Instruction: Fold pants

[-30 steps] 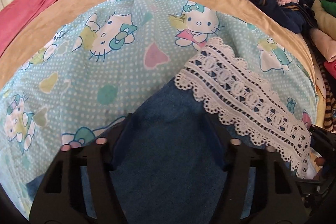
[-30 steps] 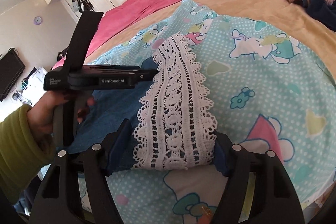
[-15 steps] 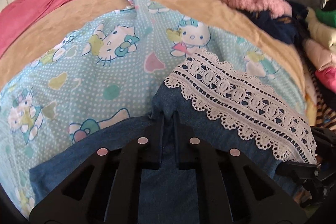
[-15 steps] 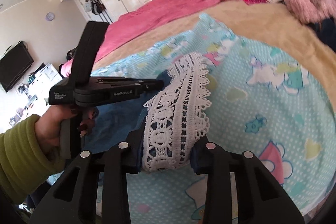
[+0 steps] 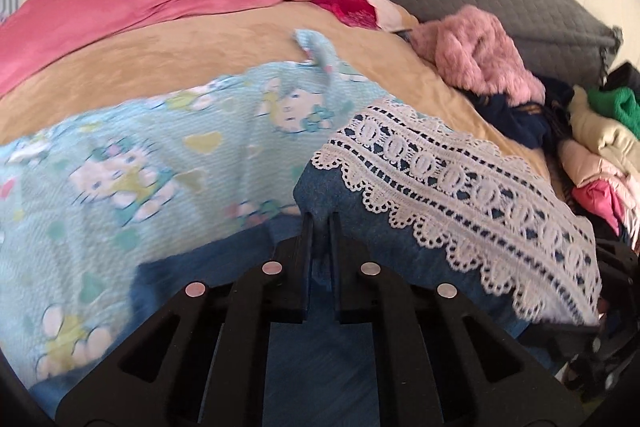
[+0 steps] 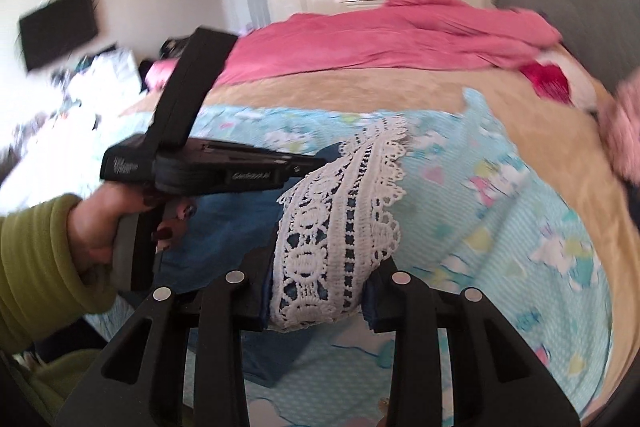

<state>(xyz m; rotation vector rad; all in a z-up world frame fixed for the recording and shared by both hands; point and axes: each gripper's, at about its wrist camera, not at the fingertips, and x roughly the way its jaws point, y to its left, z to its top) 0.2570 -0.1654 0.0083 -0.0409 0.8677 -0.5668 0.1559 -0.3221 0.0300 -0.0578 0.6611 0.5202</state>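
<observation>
"GenRobot.AI" lettering on left claw (image 6: 320,163), pants (image 6: 320,267)

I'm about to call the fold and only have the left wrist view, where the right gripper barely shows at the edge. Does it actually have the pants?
Observer: Yes. The right gripper has just closed its jaws on the lace hem, which is bunched between them.
Operator: Is any denim in that grip too?
Observer: Yes, blue denim of the pants shows beside the lace against both jaws.
Operator: How does my left gripper look from that side?
Observer: The left gripper, held by a hand in a green sleeve, meets the pants at the lace's far end.
</observation>
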